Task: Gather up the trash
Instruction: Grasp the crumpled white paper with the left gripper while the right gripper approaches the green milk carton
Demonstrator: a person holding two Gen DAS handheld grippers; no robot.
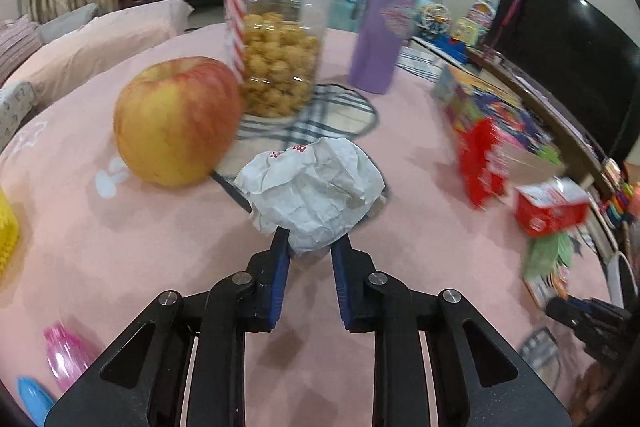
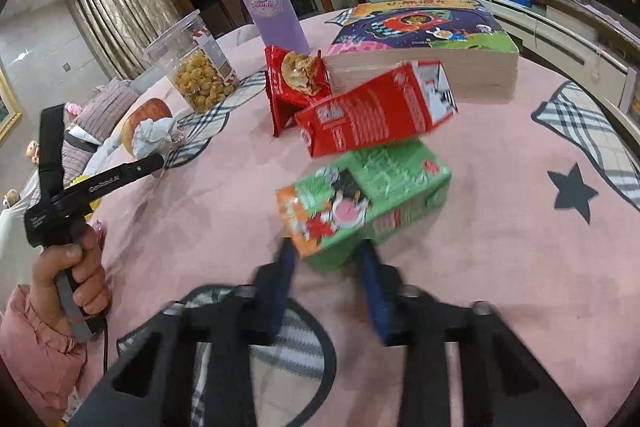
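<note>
Trash held: left claw (image 1: 306,241) pinched crumpled paper (image 1: 312,187); right claw (image 2: 326,251) clamped green carton (image 2: 368,199) corner—could slip, toppling red carton (image 2: 376,111) at twelve o'clock.

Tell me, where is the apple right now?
In the left wrist view the apple sits left of centre on the pink cloth, beside the popcorn jar and behind the crumpled paper.

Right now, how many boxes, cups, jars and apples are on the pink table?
Boxes: 2, a red box and a green box
Cups: 1, the purple cup
Jars: 1, the snack jar
Apples: 1, the apple
Total: 5
</note>
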